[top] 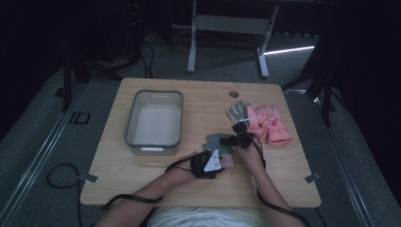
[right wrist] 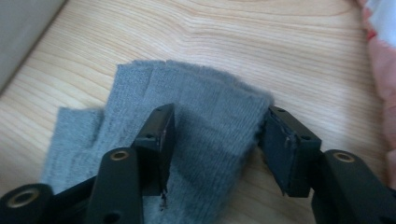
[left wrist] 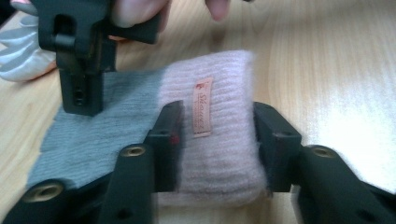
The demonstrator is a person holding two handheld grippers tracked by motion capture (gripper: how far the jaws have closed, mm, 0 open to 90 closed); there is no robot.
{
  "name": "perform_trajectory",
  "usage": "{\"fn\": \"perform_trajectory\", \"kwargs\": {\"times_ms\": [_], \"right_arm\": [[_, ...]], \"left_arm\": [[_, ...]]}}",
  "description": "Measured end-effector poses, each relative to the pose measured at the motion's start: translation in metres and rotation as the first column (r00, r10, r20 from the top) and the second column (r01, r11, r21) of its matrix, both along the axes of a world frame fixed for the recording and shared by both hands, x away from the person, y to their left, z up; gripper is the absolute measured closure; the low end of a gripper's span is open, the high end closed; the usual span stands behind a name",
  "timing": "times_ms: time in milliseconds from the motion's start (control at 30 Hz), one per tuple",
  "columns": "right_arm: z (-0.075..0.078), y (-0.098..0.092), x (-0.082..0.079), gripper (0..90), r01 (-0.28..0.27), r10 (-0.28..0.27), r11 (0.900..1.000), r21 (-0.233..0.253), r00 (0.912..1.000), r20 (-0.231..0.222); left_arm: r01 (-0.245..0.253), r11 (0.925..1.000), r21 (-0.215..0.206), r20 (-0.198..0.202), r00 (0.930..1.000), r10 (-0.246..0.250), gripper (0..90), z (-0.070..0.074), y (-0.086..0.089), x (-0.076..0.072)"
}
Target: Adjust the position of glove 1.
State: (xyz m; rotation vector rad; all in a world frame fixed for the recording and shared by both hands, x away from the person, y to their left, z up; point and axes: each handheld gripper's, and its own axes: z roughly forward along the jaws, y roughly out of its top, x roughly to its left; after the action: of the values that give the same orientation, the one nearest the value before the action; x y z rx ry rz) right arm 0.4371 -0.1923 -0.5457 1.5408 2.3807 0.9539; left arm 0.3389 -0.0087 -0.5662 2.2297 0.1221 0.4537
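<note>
A knitted glove lies flat at the table's middle, with a grey hand part (top: 215,141) and a pink cuff (top: 229,161). My left gripper (top: 218,160) is open, and its jaws straddle the pink cuff (left wrist: 224,140) on either side of its orange label (left wrist: 202,107). My right gripper (top: 235,138) is open over the grey part (right wrist: 210,107), one jaw on the knit and the other at its edge. In the left gripper view the right gripper (left wrist: 83,70) presses down onto the grey knit.
A grey rectangular bin (top: 153,147) stands left of the glove, its corner (right wrist: 18,32) showing in the right gripper view. A grey glove (top: 239,111) and pink padded gloves (top: 272,124) lie at the right. A round hole (top: 234,93) sits near the table's far edge.
</note>
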Motion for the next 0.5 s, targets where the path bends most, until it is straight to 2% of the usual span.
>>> {"fn": "perform_trajectory", "kwargs": {"times_ms": [100, 200, 333, 433, 500], "right_arm": [[0.000, 0.001, 0.000, 51.8, -0.003, 0.004, 1.000, 0.022, 0.9999, -0.016], [-0.001, 0.001, 0.003, 58.3, -0.019, 0.025, 0.995, 0.096, 0.9977, -0.063], [-0.002, 0.003, 0.004, 70.5, -0.037, 0.056, 0.987, 0.156, 0.9918, -0.115], [0.002, 0.005, 0.003, 72.9, -0.058, 0.073, 0.988, 0.143, 0.9924, -0.099], [0.007, 0.004, 0.002, 73.0, -0.072, 0.087, 0.985, 0.156, 0.9922, -0.090]], "left_arm": [[0.026, 0.9995, 0.016, -0.005, 0.9996, -0.026, 63.8, 0.001, 0.001, 0.002], [0.037, 0.9993, 0.005, -0.042, 0.9984, -0.037, 68.5, 0.003, 0.003, 0.007], [0.035, 0.9992, -0.018, -0.082, 0.9960, -0.036, 71.4, 0.003, 0.006, 0.011], [0.025, 0.9986, -0.046, -0.124, 0.9918, -0.030, 73.2, 0.004, 0.008, 0.013], [0.022, 0.9961, -0.086, -0.174, 0.9841, -0.037, 74.1, 0.005, 0.014, 0.018]]}}
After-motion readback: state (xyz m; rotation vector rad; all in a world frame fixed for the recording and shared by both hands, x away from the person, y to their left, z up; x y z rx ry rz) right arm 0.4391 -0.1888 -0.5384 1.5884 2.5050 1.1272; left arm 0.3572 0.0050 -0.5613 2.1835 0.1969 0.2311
